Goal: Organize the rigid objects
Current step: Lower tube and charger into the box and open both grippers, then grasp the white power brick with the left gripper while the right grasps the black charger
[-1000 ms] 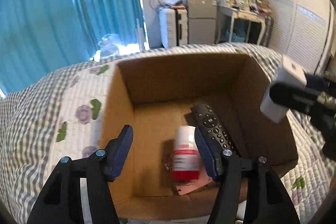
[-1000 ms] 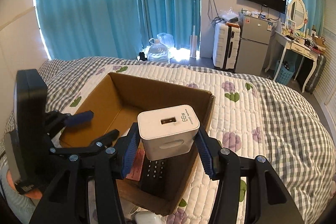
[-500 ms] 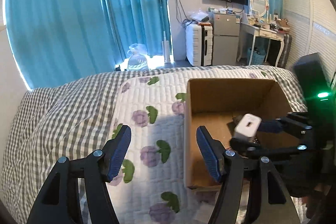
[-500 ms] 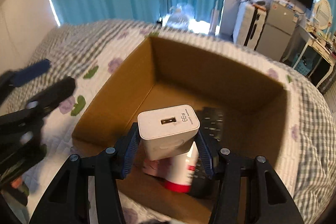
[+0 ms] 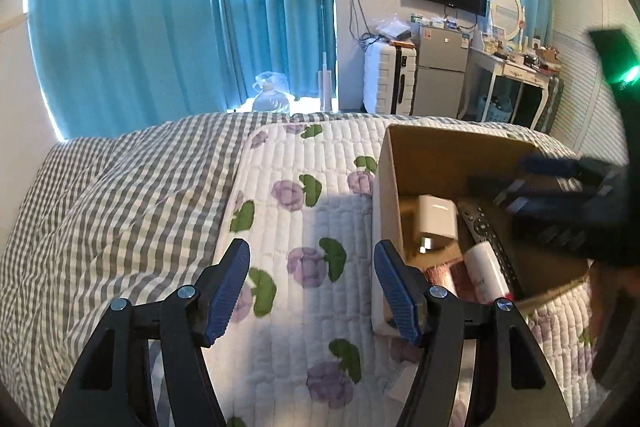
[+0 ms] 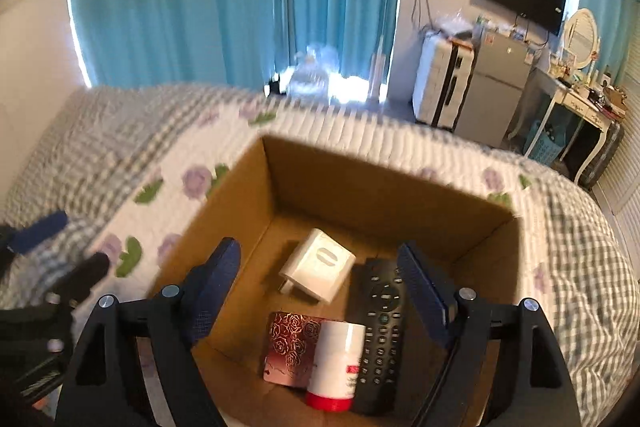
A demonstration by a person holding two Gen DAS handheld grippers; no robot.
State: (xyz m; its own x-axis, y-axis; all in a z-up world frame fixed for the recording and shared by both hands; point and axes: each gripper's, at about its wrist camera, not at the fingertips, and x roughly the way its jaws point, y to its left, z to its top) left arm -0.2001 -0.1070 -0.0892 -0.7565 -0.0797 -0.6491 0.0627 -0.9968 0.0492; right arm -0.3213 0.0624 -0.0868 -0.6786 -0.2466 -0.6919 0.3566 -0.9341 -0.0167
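Right gripper (image 6: 320,283) jaws opening, nothing between the pads; white charger (image 6: 318,265) lying free on the cardboard box (image 6: 360,183) floor, beside remote (image 6: 380,323). Left gripper (image 5: 312,287) spread wide, empty, over quilt (image 5: 292,211). Charger probably light, hard, slick; best pinched across flat sides. Soft bed, teal curtains (image 5: 160,7) behind.

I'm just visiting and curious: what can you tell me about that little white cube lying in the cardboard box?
The white charger is a small, smooth, plastic-looking block with rounded corners. An oval recess marks the face turned up, and metal plug prongs stick out of its near end. It lies tilted on the floor of the cardboard box, left of the black remote and beyond the rose-patterned card and the white bottle. Nothing grips it: the right gripper is opening above it.
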